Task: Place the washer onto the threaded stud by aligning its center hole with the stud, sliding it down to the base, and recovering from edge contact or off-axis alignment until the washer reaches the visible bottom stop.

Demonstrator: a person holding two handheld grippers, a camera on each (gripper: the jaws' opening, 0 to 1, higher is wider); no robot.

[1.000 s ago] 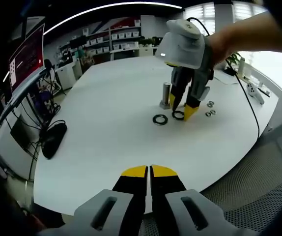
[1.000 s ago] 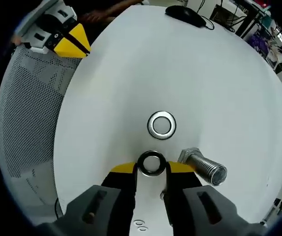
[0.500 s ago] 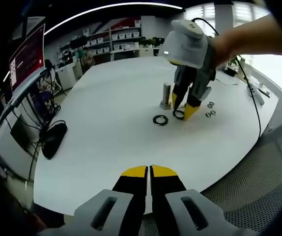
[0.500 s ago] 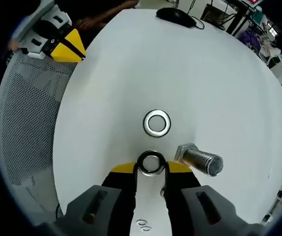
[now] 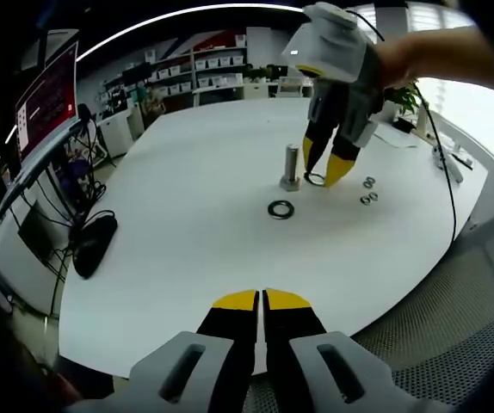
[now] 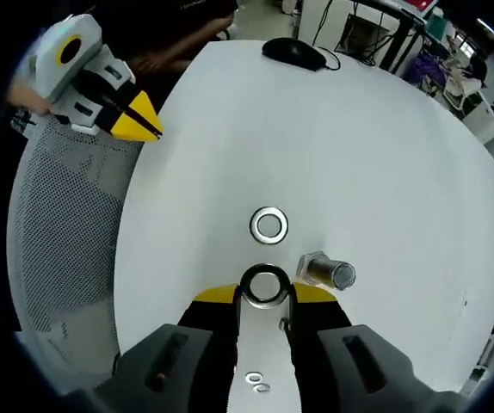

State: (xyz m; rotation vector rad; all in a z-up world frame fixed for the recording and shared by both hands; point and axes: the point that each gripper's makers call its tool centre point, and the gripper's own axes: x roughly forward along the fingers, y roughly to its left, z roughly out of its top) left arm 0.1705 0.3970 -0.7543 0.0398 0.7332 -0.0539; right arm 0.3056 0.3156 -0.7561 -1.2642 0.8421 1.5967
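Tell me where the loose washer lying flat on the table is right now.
In the right gripper view the loose washer lies flat on the white table, just beyond the washer held in the right tool, left of the threaded stud.

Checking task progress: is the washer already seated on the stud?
No, the washer sits between the right gripper's jaws, beside the stud.

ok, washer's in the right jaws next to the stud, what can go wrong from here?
1. The washer is held by its rim only in the right gripper; it could slip or tilt on contact.
2. It sits beside the stud, not over it, so its edge may catch the stud top.
3. A second washer lies flat on the table close by; a low sweep could knock it.
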